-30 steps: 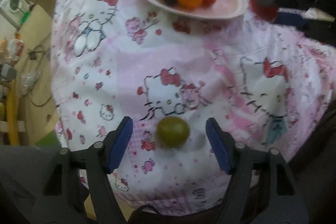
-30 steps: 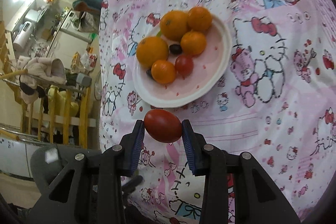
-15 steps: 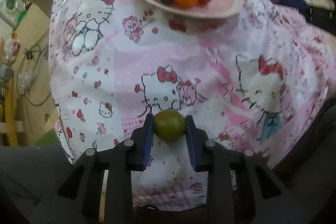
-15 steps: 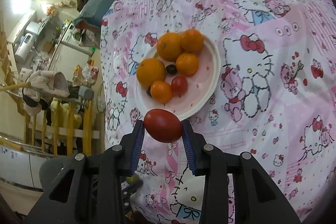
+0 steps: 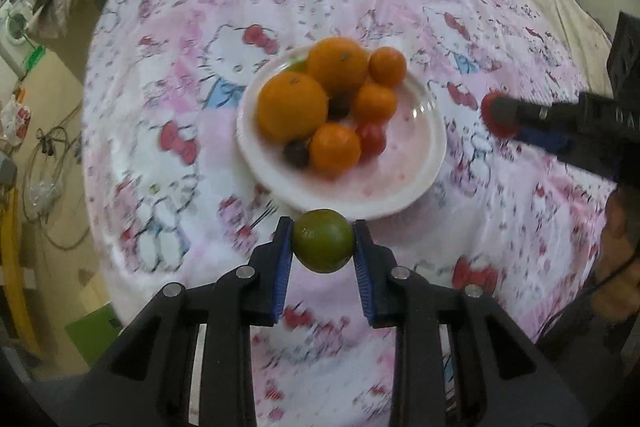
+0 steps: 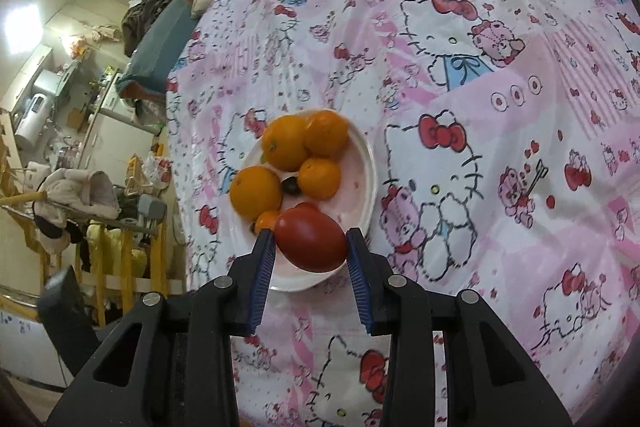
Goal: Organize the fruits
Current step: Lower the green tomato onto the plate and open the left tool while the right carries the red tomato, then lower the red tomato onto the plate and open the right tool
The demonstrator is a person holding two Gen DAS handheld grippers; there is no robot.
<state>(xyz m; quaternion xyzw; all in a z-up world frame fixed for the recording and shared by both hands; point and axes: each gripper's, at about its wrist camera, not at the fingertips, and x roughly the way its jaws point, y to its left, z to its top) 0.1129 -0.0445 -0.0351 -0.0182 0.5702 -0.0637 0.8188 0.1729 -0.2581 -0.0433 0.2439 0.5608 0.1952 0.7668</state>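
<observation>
A green fruit (image 5: 323, 246) is sitting pinched between the blue-padded jaws of the left gripper (image 5: 323, 247), low in the middle of the left wrist view and held just short of the near rim of a white plate (image 5: 404, 183). On that plate two big oranges (image 5: 292, 107) and three smaller ones are crowding the far left half, with a small red tomato (image 5: 372, 143) and two dark little fruits tucked among them, while the near right part of the plate is lying bare. Over at the right edge of the same view the right gripper (image 5: 500, 117) is reaching in from the side, well apart from the plate, with something red at its tips. From its own camera, that right gripper (image 6: 310, 247) is squeezing a red tomato (image 6: 311, 239) between its jaws, low in the centre of the frame and in front of the near part of the plate (image 6: 370, 167); whether the tomato is touching the plate I cannot tell. Everything is resting on a surface covered by a pink and white cartoon-cat cloth (image 6: 500, 107), which is filling most of both views. Along the left of the right wrist view a cluttered room with shelves and a clothes rack (image 6: 80, 211) is showing.
</observation>
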